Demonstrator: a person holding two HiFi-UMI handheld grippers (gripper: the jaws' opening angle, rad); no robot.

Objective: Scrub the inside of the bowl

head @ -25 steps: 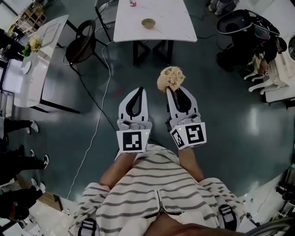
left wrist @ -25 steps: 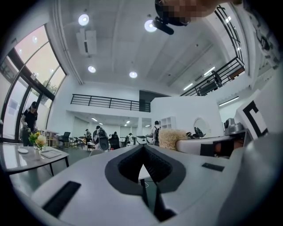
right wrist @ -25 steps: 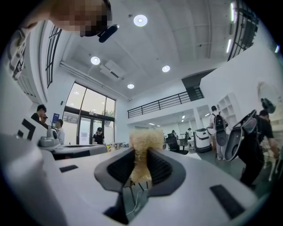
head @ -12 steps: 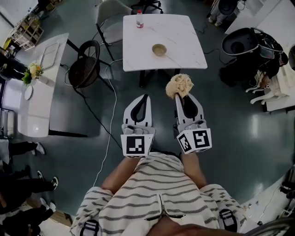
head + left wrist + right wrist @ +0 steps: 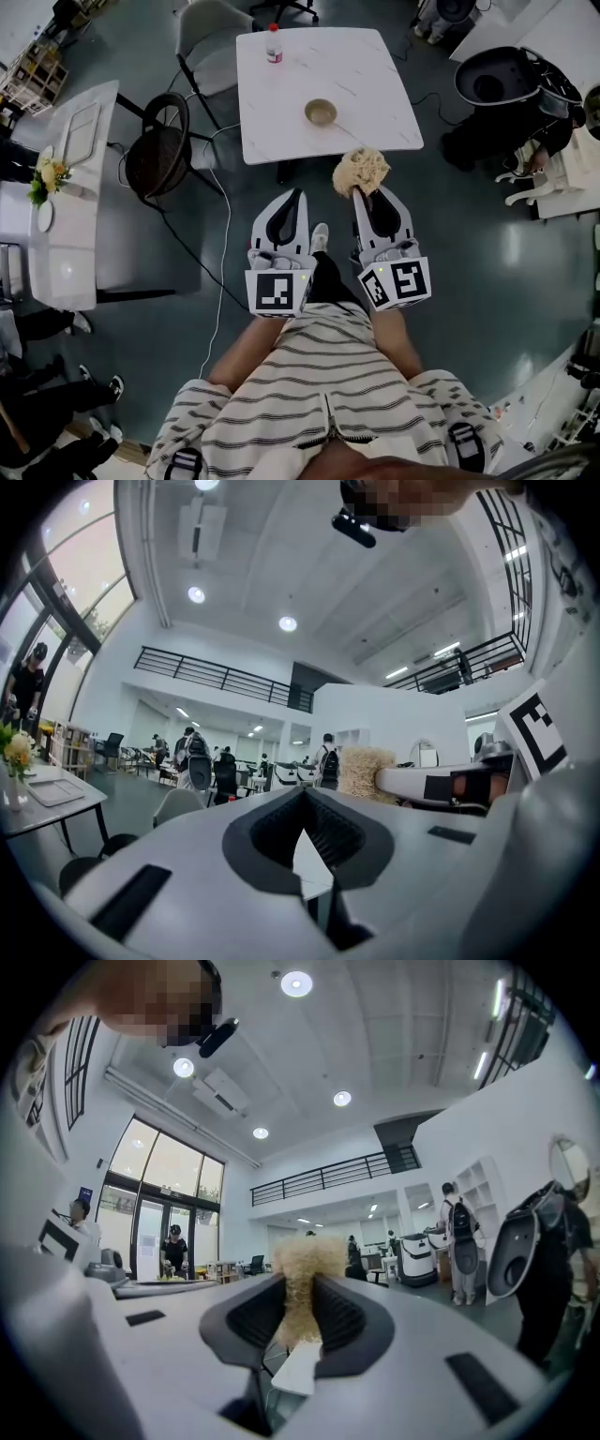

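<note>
I hold the right gripper [image 5: 364, 190] clamped on the fibrous scrubber [image 5: 361, 169], which juts past its tips, free to work. The left gripper [image 5: 294, 195] is closed and empty alongside. The bowl [image 5: 321, 112] stands on the white table [image 5: 375, 84], well ahead of both claws. I judge scrubbing not begun.

White marble table [image 5: 361, 70] on dark glossy floor [image 5: 497, 281].

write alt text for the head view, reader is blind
Seen from above, a person in a striped shirt holds two grippers over a dark floor; the right gripper clamps a tan scrubber, the left gripper is shut and empty. Ahead stands a white table with a small bowl and a bottle.
</note>
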